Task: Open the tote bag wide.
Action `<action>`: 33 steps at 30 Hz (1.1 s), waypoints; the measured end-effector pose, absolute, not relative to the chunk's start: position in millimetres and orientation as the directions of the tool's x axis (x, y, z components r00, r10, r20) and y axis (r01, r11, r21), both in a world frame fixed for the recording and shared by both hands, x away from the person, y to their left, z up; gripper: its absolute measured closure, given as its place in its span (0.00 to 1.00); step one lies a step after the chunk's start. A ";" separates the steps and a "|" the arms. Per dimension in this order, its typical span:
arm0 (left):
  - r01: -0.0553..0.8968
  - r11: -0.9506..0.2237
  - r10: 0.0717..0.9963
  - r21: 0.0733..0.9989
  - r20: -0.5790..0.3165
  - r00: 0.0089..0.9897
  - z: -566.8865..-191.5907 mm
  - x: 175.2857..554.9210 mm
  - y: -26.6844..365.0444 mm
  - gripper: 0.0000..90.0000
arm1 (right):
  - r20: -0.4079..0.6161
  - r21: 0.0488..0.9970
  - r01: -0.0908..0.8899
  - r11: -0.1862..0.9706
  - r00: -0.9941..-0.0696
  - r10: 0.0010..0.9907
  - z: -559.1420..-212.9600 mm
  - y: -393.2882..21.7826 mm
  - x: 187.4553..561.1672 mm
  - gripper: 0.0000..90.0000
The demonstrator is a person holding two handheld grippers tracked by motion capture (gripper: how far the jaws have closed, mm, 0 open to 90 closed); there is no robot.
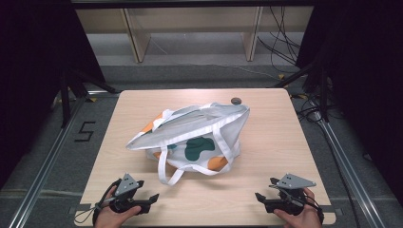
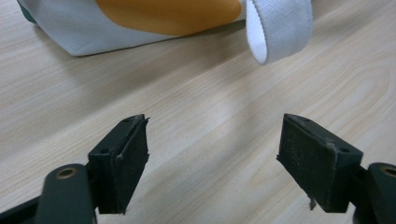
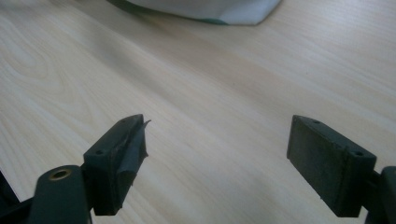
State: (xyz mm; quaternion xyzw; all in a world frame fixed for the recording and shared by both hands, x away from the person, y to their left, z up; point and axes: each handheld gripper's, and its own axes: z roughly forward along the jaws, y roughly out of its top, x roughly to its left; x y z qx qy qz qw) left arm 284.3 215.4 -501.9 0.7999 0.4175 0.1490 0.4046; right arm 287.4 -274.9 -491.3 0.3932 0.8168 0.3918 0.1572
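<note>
Both grippers idle at near table edge, jaws wide, nothing held.

Tote bag [image 1: 195, 137] lies on its side mid-table [image 1: 280, 142], one white strap loop [image 1: 166, 173] trailing toward the left gripper [image 1: 151, 199]. Right gripper [image 1: 260, 198] sits well apart from the bag. Likely first move: take the strap; approach low, jaws straddling the webbing, close on the flat band, not the bag cloth.

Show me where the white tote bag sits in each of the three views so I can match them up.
High view: the tote bag lies mid-table, mouth toward the left, one strap loop trailing toward the near edge.
Left gripper view: its orange-patched bottom runs along the top edge, left of the strap loop.
Right gripper view: a white corner at top centre.
Shared landmark: the light wooden table.
</note>
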 end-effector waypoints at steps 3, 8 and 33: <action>0.532 -0.334 0.783 0.778 -0.085 0.616 -501.4 285.1 216.1 0.30 | 0.054 0.778 0.506 0.372 -0.645 0.763 -487.7 -271.8 287.6 0.31; 0.531 -0.326 0.779 0.782 -0.096 0.619 -498.3 285.3 216.5 0.43 | 0.057 0.782 0.496 0.377 -0.659 0.750 -483.2 -271.3 287.7 0.53; 0.412 -0.289 0.740 0.864 -0.072 0.669 -440.2 323.6 218.2 0.99 | -0.081 0.884 0.241 0.401 -0.766 0.638 -381.4 -214.0 340.0 1.00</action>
